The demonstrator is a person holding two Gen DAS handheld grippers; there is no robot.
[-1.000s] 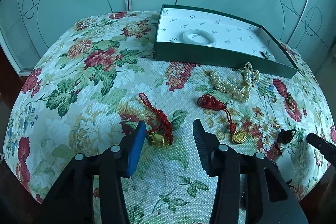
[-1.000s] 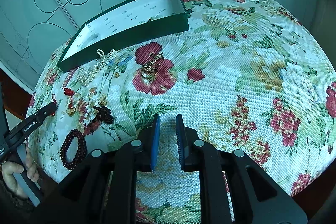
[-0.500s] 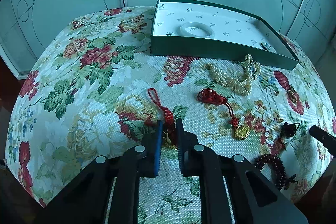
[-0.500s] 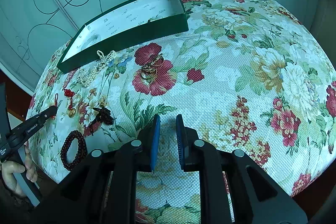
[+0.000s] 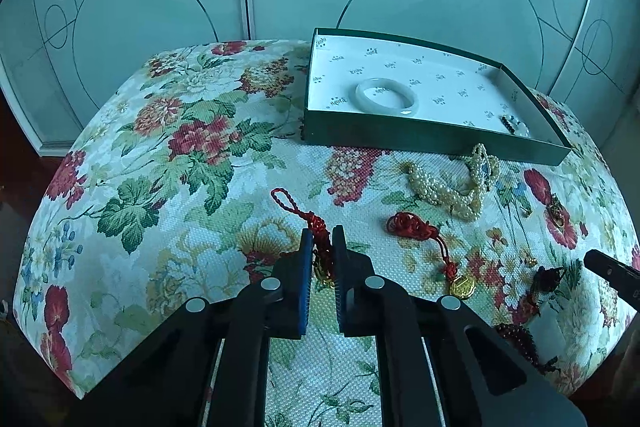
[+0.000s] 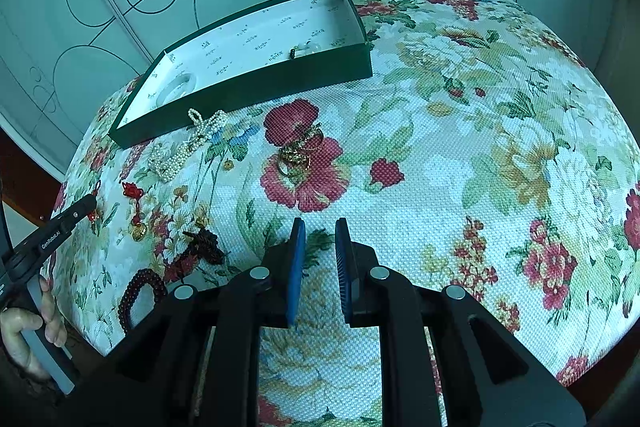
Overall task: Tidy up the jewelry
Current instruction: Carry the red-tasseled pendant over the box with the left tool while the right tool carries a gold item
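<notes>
My left gripper (image 5: 320, 241) is shut on a red knotted cord charm (image 5: 298, 209); its gold pendant sits pinched between the blue pads on the floral cloth (image 5: 160, 155). The cord's loop trails away to the upper left. A green box (image 5: 420, 137) at the back holds a white bangle (image 5: 386, 97) and a small beaded piece (image 5: 514, 125). My right gripper (image 6: 320, 239) hovers over bare cloth, jaws a narrow gap apart with nothing between them. In the right wrist view, the left gripper (image 6: 72, 219) shows at the left edge.
On the cloth lie a pearl necklace (image 5: 452, 191), a second red charm (image 5: 416, 227) with a gold coin, gold jewelry (image 6: 298, 153) on a red flower, a dark tasselled piece (image 6: 202, 247) and a dark bead bracelet (image 6: 140, 291). A patterned glass wall stands behind.
The left jaws have gone from wide open around the red charm's gold pendant to shut on it. The right gripper has stayed put.
</notes>
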